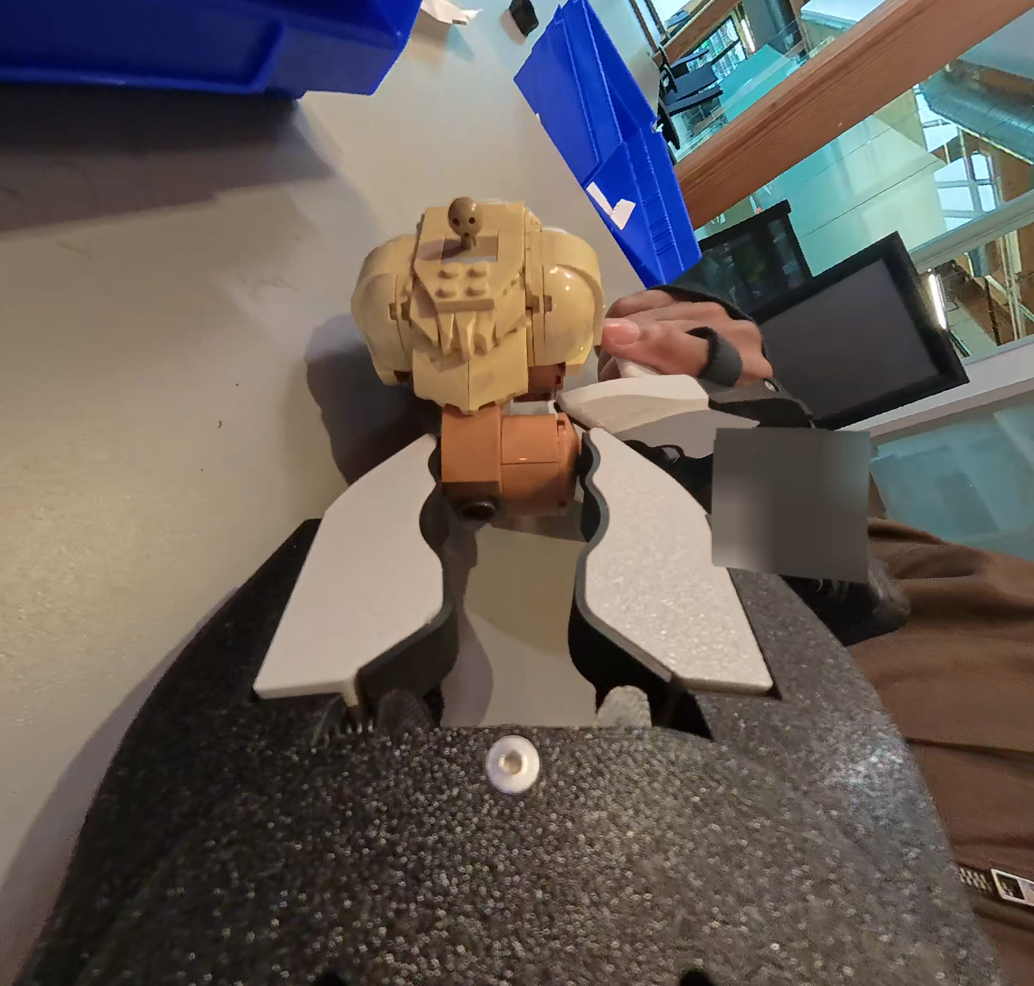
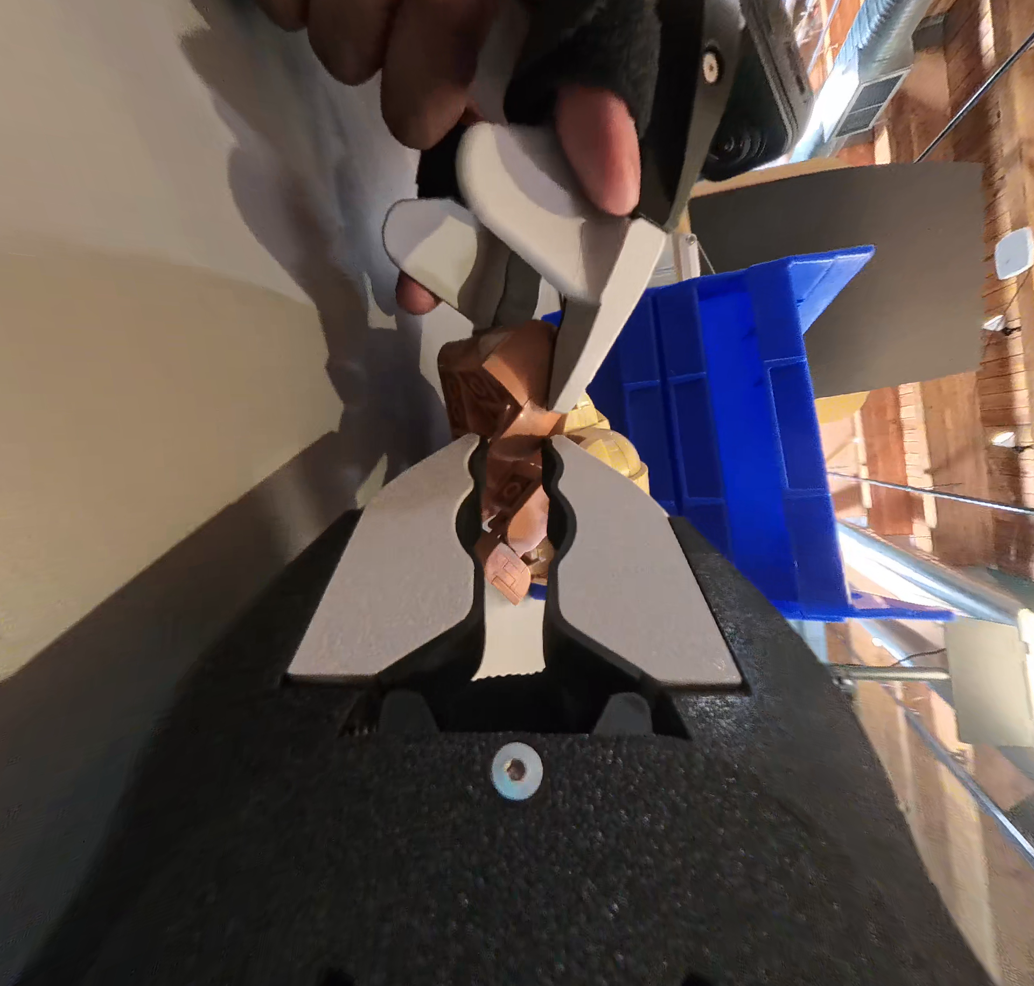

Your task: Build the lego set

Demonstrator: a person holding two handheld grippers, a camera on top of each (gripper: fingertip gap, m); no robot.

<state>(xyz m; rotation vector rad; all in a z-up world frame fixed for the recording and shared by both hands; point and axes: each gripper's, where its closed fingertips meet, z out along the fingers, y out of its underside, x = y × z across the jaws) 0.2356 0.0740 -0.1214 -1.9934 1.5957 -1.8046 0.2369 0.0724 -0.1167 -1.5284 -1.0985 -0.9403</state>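
The left gripper (image 1: 512, 455) sits at the centre of the left wrist view, its grey jaws closed on the rounded, medium-brown brick block (image 1: 506, 458) that forms one end of a tan and brown lego figure (image 1: 475, 310). The figure's long axis runs straight up the frame from those jaws, its bulbous tan body pointing to the upper centre. From the right of that frame the right gripper (image 2: 512, 444) comes in crosswise, gripped by a hand (image 1: 671, 338). In its own view its jaws are narrow and pinched on a thin brown limb section (image 2: 512, 489) at mid-frame, with the left gripper's jaws just above. Both grippers therefore hold the same model, close together, so I judge the next move to be a press or twist between them. Behind lies a pale desk (image 1: 140, 343), with blue plastic bins (image 1: 610, 136) at upper left and upper right, and glass railings with wooden beams at far right.
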